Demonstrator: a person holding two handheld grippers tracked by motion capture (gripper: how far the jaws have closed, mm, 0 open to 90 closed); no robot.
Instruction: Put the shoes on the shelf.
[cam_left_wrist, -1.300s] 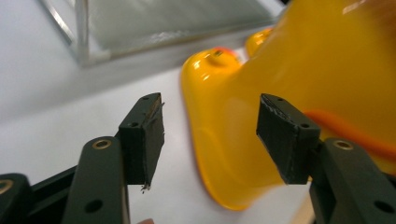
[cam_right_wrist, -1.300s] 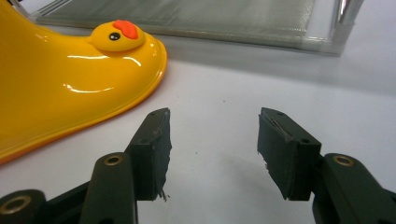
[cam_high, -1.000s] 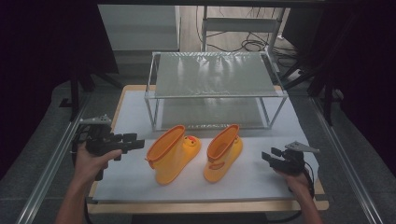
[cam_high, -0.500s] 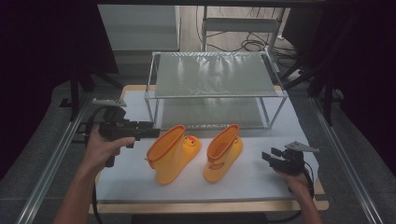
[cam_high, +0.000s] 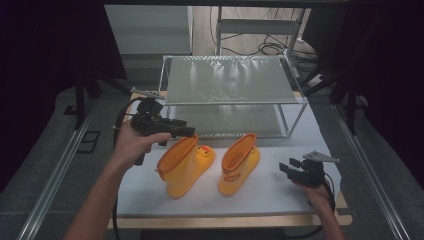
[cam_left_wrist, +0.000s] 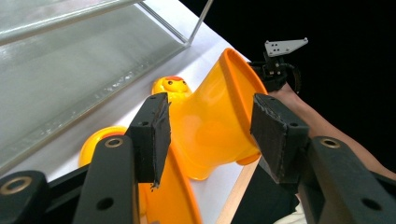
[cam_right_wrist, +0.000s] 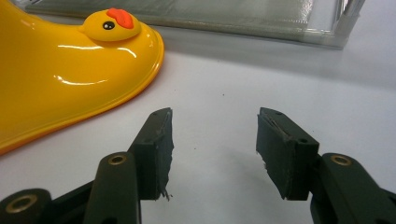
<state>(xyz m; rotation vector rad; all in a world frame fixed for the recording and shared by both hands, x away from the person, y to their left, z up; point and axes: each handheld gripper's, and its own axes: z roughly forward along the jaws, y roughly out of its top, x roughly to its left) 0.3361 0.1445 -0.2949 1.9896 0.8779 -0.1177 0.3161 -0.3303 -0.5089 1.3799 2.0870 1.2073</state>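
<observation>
Yellow glossy rubber, orange at the rims: two small boots stand side by side on the white worktop (cam_high: 280, 187), just in front of a glass-shelved rack (cam_high: 230, 80). The left boot (cam_high: 182, 162) bears a duck face on its toe; so does the right boot (cam_high: 240, 162), as the right gripper view reveals. The left gripper (cam_high: 187, 131) hovers at the left boot's rim, fingers (cam_left_wrist: 156, 133) apart and just been closing, gripping nothing. The right gripper (cam_high: 287, 169) rests near the right boot, fingers spread and empty. Dark surroundings, cables behind.

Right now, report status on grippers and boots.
Left gripper open, jaws just closing some, above left boot rim. Right gripper open, empty, on table. Right boot untouched. Rack behind, nothing blocking.
</observation>
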